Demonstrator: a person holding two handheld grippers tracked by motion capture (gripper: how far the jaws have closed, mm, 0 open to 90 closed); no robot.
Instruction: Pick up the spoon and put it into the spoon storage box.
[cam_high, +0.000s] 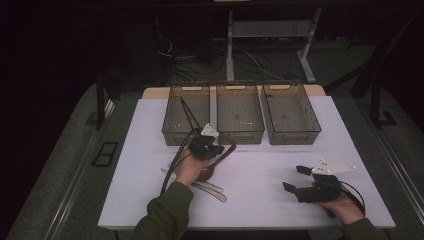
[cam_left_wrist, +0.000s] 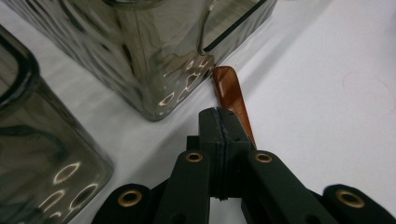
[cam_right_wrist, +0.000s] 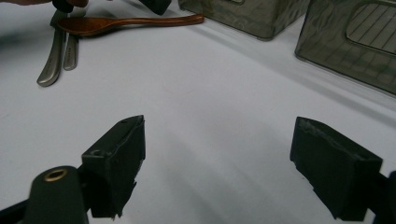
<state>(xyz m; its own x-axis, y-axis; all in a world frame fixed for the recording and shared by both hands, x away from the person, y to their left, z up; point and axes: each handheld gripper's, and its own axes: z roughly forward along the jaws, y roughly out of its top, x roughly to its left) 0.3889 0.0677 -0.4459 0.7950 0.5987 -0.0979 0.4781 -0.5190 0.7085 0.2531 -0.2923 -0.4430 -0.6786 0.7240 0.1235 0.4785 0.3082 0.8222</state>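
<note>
A brown wooden spoon (cam_high: 220, 160) lies on the white table (cam_high: 260, 165) in front of the left and middle bins. My left gripper (cam_high: 215, 150) is over its handle with the jaws pressed together. In the left gripper view the spoon handle (cam_left_wrist: 231, 86) sticks out from under the right jaw's tip of that gripper (cam_left_wrist: 224, 114), and no gap shows between the pads. The right gripper view shows the spoon (cam_right_wrist: 126, 23) flat on the table. My right gripper (cam_high: 295, 178) rests at the front right, jaws wide apart and nothing between them (cam_right_wrist: 217, 135).
Three smoky clear bins stand in a row at the back: left (cam_high: 182, 135) holding thin dark sticks, middle (cam_high: 240, 135), right (cam_high: 295, 136). Metal cutlery (cam_high: 206, 186) lies by the left hand, its handles (cam_right_wrist: 53, 60) next to the spoon bowl. A bin corner (cam_left_wrist: 149, 93) stands close ahead of the left jaws.
</note>
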